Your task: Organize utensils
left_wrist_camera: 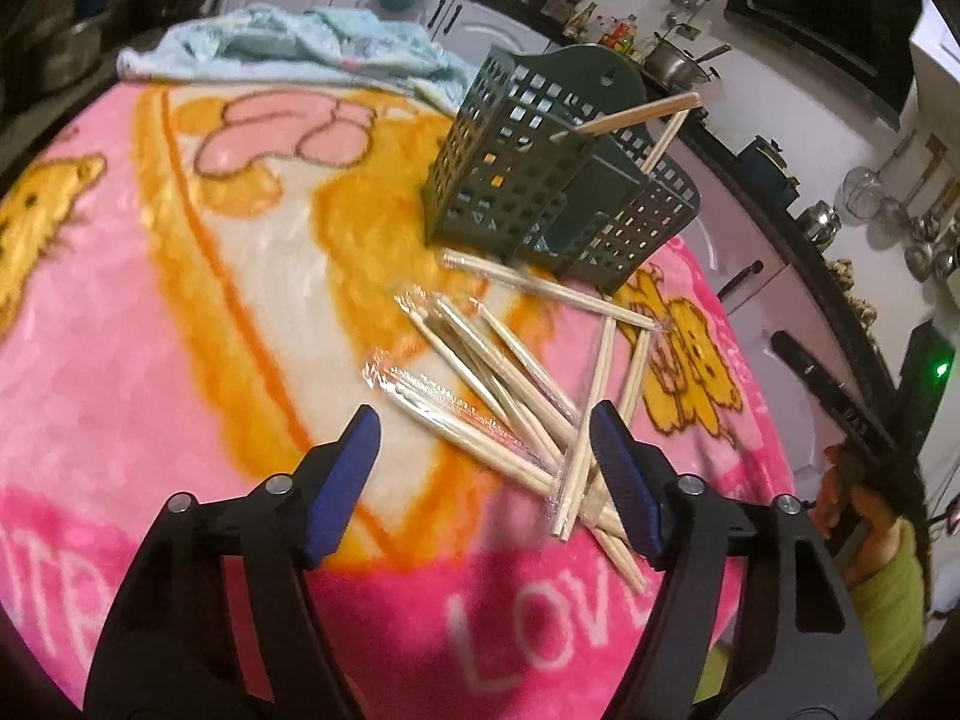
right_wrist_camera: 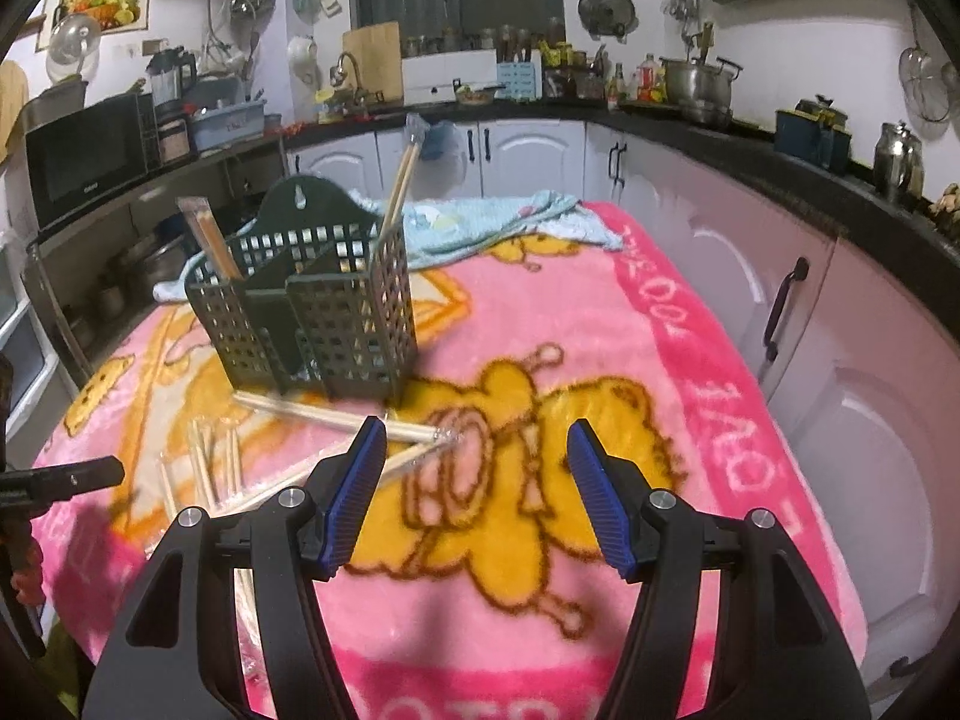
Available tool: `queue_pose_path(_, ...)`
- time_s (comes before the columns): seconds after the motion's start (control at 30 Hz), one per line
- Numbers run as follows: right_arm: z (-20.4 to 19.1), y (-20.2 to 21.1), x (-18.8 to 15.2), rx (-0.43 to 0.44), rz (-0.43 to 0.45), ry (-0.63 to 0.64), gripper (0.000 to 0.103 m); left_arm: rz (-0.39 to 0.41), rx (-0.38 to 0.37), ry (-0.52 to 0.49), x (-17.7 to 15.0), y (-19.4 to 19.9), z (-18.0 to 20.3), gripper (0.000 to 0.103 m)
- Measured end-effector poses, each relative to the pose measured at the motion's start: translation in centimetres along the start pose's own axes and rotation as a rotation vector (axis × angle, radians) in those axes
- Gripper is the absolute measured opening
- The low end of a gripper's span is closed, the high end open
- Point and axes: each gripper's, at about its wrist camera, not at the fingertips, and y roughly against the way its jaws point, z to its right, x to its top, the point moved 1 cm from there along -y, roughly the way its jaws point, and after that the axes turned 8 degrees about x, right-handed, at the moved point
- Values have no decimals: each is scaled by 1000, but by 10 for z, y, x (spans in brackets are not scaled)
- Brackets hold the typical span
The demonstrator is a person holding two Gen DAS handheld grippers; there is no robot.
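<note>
Left wrist view shows you big white letters on the pink blanket (left_wrist_camera: 180, 360); you can read "LOV" near the bottom edge, and more letters on the far left are cut off. In the right wrist view the same blanket (right_wrist_camera: 600, 324) has white writing along its right border, but it is upside down and too fuzzy to read for sure. Your utensils are chopsticks. A loose pile of chopsticks (left_wrist_camera: 510, 396) lies on the blanket, pale wood, most of them in clear shiny wrappers, crossing over each other. The pile sits just in front of the dark green holder (left_wrist_camera: 540, 180), a plastic basket with square holes and a tall back with a hanging hole. Two chopsticks already lean out of its top. Your left gripper (left_wrist_camera: 486, 456) has its blue pads apart, one on each side of the near end of the pile, and not pressing on it. Your right gripper (right_wrist_camera: 471, 462) is wide apart too, with only blanket between its pads; its left pad is near the tips of two chopsticks. Only the right wrist view shows you the microwave (right_wrist_camera: 84, 156), the sink tap and the window. Only the left wrist view shows you a hand in a green sleeve (left_wrist_camera: 864, 516) at the right edge.
</note>
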Motion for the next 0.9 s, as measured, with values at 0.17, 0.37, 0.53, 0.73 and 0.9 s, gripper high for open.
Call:
queue_pose_path(0.17,-4,-22,-6,29,-61,9,51,-26,-20,27,1,-9,-5,50)
queue_pose_path(0.37,-3,-57,-7,66,-140,-17,40,-71,-42,86,1,-23,-12,47)
queue_pose_path(0.53,2,-76,-1,83,-163,-57,36,-85,-36,126,3,-32,-20,47)
queue_pose_path(0.73,7,-98,6,96,-197,-98,33,-81,-26,141,9,-37,-23,44)
queue_pose_path(0.9,14,-108,6,96,-213,-145,31,-78,-14,161,13,-41,-28,35)
